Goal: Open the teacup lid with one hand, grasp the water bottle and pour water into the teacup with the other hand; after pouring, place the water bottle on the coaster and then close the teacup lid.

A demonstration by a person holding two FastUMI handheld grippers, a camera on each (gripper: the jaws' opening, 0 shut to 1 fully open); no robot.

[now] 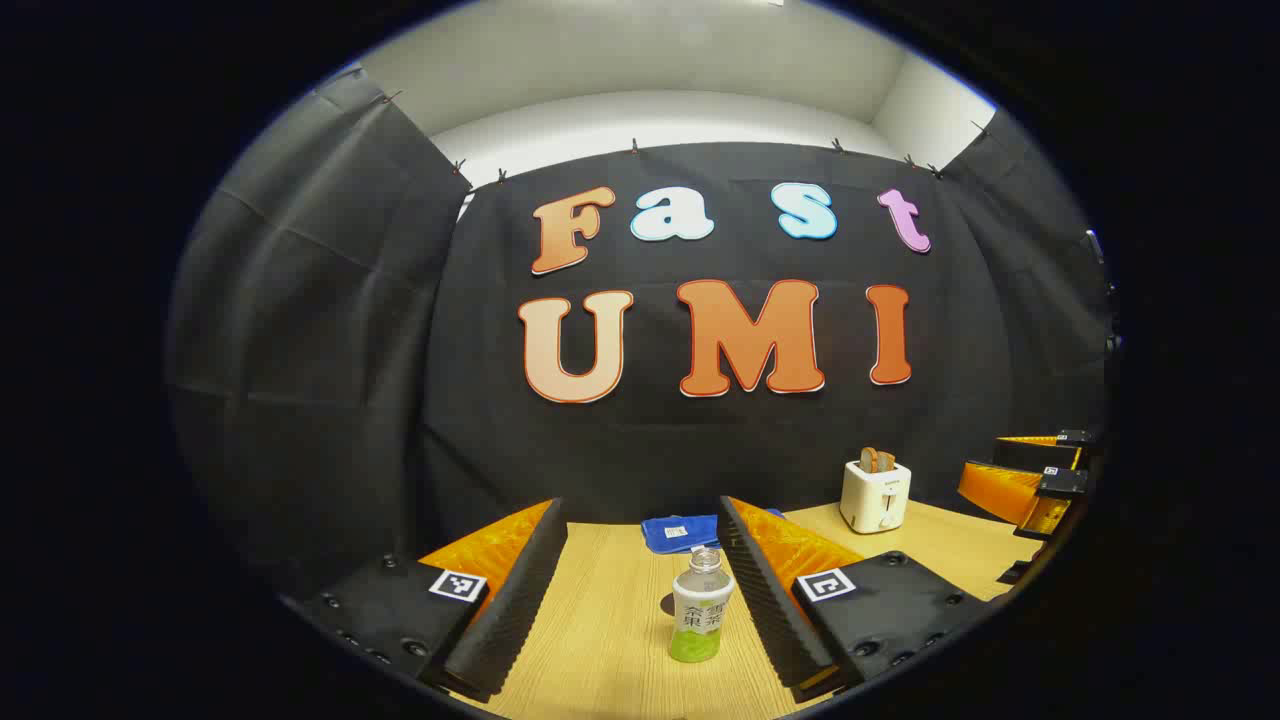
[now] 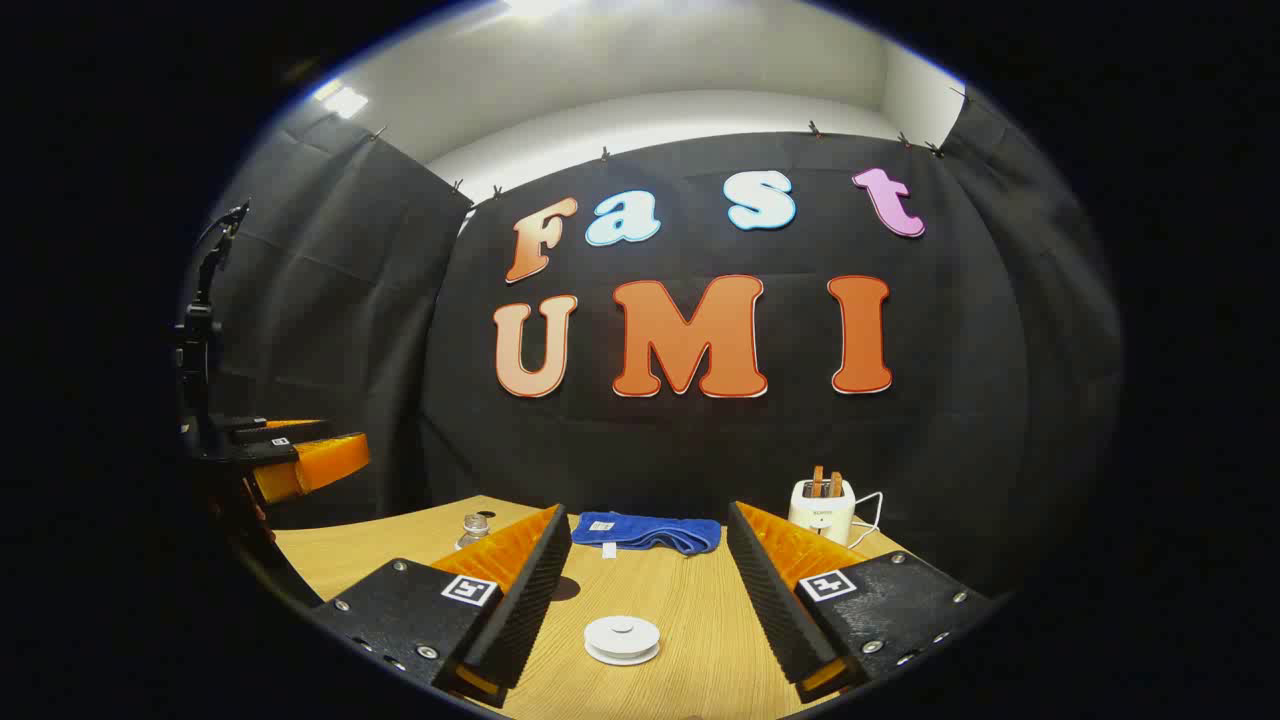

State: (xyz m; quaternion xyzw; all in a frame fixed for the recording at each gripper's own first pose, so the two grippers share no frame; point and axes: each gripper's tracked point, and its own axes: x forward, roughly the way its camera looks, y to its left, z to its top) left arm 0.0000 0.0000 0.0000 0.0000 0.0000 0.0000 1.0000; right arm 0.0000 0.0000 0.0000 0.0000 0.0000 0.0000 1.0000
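My left gripper [image 1: 640,590] is spread wide above the wooden table [image 1: 600,640], gripping nothing. The water bottle [image 1: 700,608] stands upright between its fingers, nearer the right one but apart from both; its cap is off. Its white label carries printed characters over a green band, which I leave unread. Beyond it lies a folded blue cloth [image 1: 678,531], and a white toaster [image 1: 875,495] stands to the right.

My right gripper [image 2: 640,590] is also spread wide and empty. The white teacup lid [image 2: 622,638] sits low between its fingers, touching neither. The blue cloth [image 2: 650,530] lies farther back, the toaster [image 2: 822,508] to the right. Square black-and-white markers sit on the finger mounts.
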